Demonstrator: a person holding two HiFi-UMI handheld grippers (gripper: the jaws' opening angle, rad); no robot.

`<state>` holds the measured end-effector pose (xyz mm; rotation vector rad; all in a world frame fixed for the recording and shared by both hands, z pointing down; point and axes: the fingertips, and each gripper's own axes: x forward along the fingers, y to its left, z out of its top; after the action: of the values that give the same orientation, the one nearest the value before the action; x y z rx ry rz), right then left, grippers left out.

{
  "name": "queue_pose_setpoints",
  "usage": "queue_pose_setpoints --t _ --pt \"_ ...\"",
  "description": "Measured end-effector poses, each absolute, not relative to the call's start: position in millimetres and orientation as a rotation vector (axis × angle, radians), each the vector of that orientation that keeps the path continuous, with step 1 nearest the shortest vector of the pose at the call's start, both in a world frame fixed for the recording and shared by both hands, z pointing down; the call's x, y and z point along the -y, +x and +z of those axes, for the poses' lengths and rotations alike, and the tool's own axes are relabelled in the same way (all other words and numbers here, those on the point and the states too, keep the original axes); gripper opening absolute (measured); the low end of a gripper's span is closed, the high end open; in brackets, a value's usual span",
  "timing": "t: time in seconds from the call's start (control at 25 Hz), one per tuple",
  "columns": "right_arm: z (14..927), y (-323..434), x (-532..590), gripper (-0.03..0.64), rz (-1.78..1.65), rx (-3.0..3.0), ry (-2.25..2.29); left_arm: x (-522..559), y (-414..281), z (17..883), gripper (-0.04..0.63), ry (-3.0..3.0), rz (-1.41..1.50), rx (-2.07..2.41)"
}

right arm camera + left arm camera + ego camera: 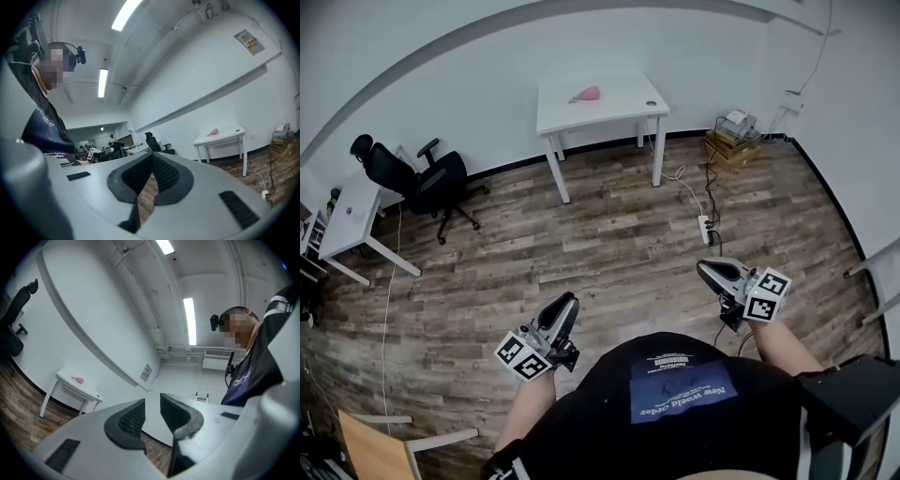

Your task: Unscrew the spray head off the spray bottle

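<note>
A small pink thing (586, 94) lies on the white table (609, 114) by the far wall, too far off to make out in detail. It also shows as a pink spot (79, 379) in the left gripper view and as a pink spot (214, 131) in the right gripper view. Both grippers are held close to the person's body, well short of the table. My left gripper (567, 302) has a gap between its jaws, with only wall and floor behind it (152, 401). My right gripper (703, 269) has its tips together, empty (152, 157).
A black office chair (417, 178) stands at the left near a white desk (352, 220). A power strip (705, 228) with cables lies on the wood floor ahead of the right gripper. A crate with a device (733, 131) sits by the far right wall. A wooden chair (375, 450) is at the lower left.
</note>
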<state>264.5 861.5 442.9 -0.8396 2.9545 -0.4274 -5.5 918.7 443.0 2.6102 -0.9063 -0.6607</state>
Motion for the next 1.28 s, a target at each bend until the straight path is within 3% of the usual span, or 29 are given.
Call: queue_pose_setpoints --t 0.6,1.28 --pt "441 232 -736 -0.005 -0.466 -3.013 -0.537 -844 -21 437 0.103 2.535 -0.653 1.177" --pt "436 348 -569 -0.005 -0.453 -3.014 -0.444 -691 107 410 0.103 2.523 -0.625 1.238"
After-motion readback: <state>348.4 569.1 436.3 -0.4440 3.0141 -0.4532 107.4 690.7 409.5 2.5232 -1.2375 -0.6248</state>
